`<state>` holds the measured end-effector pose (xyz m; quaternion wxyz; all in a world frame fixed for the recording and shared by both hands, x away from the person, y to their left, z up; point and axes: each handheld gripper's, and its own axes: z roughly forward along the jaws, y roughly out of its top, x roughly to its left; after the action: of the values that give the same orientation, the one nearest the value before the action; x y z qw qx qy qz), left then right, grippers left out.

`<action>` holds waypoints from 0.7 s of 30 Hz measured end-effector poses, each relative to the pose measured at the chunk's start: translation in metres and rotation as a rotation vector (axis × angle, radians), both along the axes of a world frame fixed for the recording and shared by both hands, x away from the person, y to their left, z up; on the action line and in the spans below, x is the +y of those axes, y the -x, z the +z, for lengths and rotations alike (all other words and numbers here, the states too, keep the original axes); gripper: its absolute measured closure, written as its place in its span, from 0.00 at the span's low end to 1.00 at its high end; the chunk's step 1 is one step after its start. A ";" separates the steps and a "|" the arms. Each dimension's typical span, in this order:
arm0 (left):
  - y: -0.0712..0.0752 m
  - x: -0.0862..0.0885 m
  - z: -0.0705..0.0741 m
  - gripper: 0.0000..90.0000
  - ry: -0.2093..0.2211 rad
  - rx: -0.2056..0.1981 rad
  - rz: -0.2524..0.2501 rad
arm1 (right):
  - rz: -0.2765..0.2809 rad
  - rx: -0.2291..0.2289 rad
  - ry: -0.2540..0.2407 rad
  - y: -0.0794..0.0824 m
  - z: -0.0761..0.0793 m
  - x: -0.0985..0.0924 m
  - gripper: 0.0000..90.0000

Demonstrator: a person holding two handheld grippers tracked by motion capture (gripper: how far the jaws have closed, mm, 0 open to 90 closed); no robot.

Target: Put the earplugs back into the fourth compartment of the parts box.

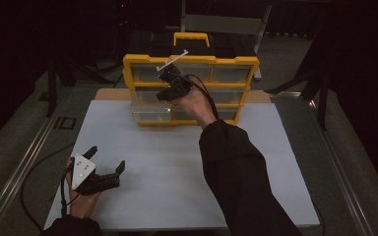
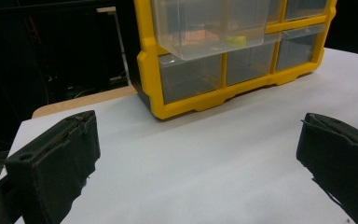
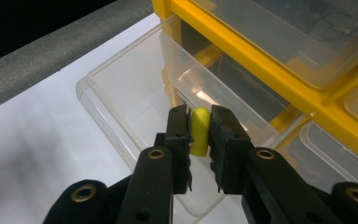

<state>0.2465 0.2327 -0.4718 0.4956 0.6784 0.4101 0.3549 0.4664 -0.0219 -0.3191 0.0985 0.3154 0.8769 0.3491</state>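
Observation:
A yellow drawer cabinet (image 1: 191, 60) with clear drawers stands at the back of the white table top (image 1: 177, 167). My right gripper (image 1: 165, 94) reaches over its left side. In the right gripper view its jaws (image 3: 199, 140) are shut on a small rounded yellow piece (image 3: 199, 129), held above a pulled-out clear drawer (image 3: 121, 98). A second clear drawer (image 3: 214, 88) sticks out just above it. My left gripper (image 1: 107, 157) rests near the table's front left, open, with nothing between its jaws (image 2: 196, 163).
In the left gripper view the cabinet (image 2: 191, 105) stands ahead, one clear drawer (image 2: 209, 23) out, with something small and yellow showing through its wall. A wooden board (image 1: 109, 93) edges the table behind. Dark floor and stands surround the table.

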 end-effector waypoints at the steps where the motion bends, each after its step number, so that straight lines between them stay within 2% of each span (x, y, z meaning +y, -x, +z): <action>1: 0.000 0.000 0.000 0.00 0.000 0.000 0.000 | 0.001 -0.001 -0.001 0.000 0.000 0.000 0.83; 8: 0.000 0.000 0.000 0.00 0.000 0.000 0.000 | -0.004 0.006 -0.017 -0.001 -0.002 -0.001 0.56; 10: 0.000 0.000 0.000 0.00 0.000 0.000 0.000 | -0.008 0.006 -0.024 -0.001 -0.002 -0.002 0.44; 13: 0.000 0.000 0.000 0.00 0.000 0.000 0.000 | -0.015 0.014 -0.031 0.000 -0.001 -0.002 0.41; 14: 0.000 0.000 0.000 0.00 0.000 0.000 0.000 | -0.015 -0.002 -0.017 0.001 -0.001 -0.003 0.26; 18: 0.000 0.000 0.000 0.00 0.000 -0.001 0.000 | -0.040 -0.005 -0.009 0.002 0.000 -0.005 0.14; 21: 0.000 0.000 0.000 0.00 0.001 -0.001 0.000 | -0.037 0.004 -0.005 0.003 0.000 -0.007 0.10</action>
<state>0.2463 0.2324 -0.4718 0.4960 0.6782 0.4100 0.3549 0.4638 -0.0291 -0.3188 0.1022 0.3325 0.8703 0.3488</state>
